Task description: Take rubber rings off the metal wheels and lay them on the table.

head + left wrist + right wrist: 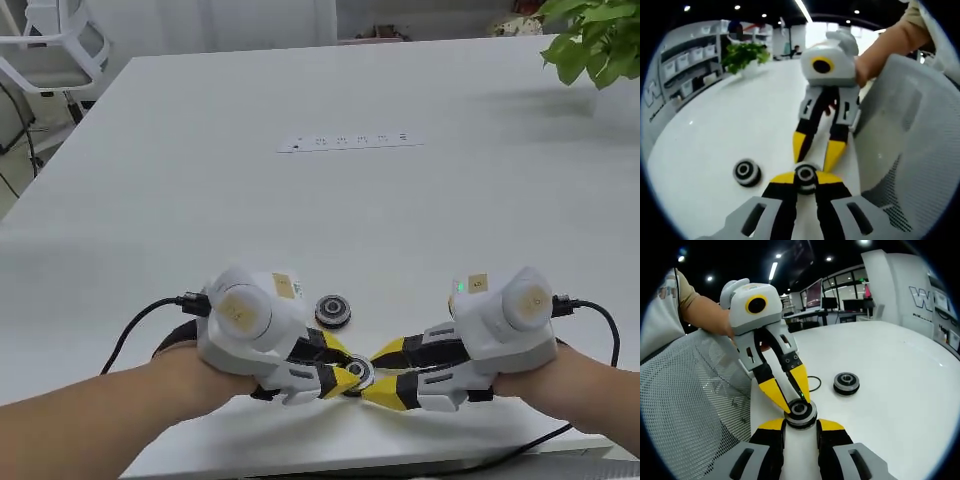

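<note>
A metal wheel [356, 373] with a dark rubber ring on it hangs just above the table's front edge, held between both grippers. The left gripper [343, 379] comes in from the left and is shut on the wheel [806, 177] with its yellow tips on either side. From the right, my right gripper [370, 386] meets it, and its tips also clasp the wheel [800, 414]. A second wheel [333, 310] lies flat on the table just behind them. A loose black rubber ring [812, 383] lies on the table beside the left gripper [797, 399].
The white table [320, 210] stretches far ahead, with a flush socket strip [350, 141] in its middle. A plant [595, 45] stands at the far right corner and an office chair [50, 45] at the far left. A grey mesh chair back [910, 150] is close behind the grippers.
</note>
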Demonstrator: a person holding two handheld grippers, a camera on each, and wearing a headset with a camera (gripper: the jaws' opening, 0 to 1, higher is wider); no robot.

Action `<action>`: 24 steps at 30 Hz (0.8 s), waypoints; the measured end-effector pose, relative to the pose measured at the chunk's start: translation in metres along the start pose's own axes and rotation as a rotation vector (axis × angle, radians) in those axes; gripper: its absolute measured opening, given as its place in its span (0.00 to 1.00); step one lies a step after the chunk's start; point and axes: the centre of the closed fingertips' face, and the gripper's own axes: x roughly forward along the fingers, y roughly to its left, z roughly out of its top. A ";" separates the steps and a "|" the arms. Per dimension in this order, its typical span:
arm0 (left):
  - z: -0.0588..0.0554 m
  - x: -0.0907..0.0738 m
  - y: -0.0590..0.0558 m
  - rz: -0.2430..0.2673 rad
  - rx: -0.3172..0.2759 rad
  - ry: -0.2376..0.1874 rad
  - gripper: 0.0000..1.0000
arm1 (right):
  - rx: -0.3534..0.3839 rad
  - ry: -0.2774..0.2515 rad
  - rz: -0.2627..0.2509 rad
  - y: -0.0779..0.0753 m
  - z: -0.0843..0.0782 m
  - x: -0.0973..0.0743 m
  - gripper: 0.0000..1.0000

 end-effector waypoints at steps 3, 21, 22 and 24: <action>0.000 0.000 0.000 0.006 0.001 -0.003 0.14 | -0.008 -0.001 0.003 0.001 0.002 0.002 0.23; 0.000 0.000 -0.001 0.017 -0.024 -0.017 0.14 | -0.083 0.004 -0.017 0.002 -0.001 -0.001 0.19; 0.000 0.000 -0.001 0.017 -0.024 -0.016 0.14 | -0.087 0.008 -0.019 0.002 -0.002 -0.001 0.17; 0.000 0.000 -0.001 0.019 -0.023 -0.015 0.13 | -0.088 0.012 -0.023 0.001 -0.004 -0.003 0.14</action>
